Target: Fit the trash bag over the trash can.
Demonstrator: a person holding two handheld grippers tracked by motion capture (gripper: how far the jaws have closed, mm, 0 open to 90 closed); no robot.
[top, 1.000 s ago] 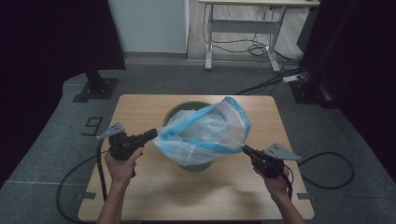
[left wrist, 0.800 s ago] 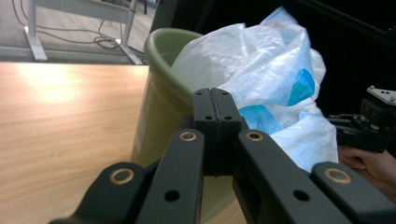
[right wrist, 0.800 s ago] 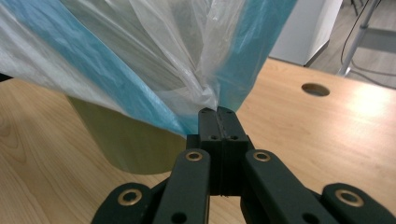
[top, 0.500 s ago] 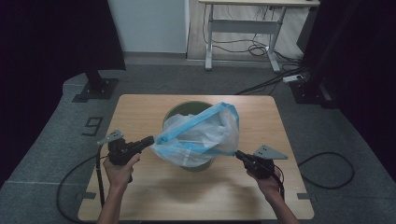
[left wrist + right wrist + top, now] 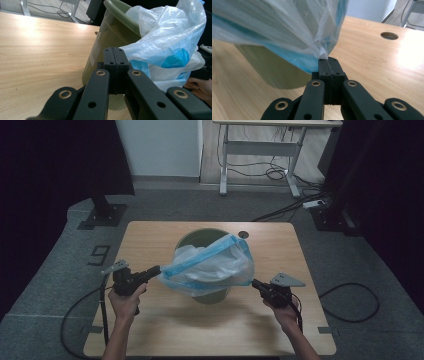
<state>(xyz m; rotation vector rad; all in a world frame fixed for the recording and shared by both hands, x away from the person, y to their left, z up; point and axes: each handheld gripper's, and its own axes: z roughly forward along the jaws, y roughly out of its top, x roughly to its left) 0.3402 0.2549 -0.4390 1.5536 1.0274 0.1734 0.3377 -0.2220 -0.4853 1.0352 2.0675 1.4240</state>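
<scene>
While both grippers, left gripper (image 5: 159,268) and right gripper (image 5: 254,283), stay pinched shut on the bin liner (image 5: 212,267) draped over the green bin (image 5: 200,239) mid-table, lower evenly, keeping its mouth stretched around the rim.

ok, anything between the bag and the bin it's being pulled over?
Nothing visible. Both grippers, left and right, are shut on the edges of the plastic bag, stretched over the green bin. Its far rim shows uncovered, and the wooden table around it shows nothing in the way.
</scene>
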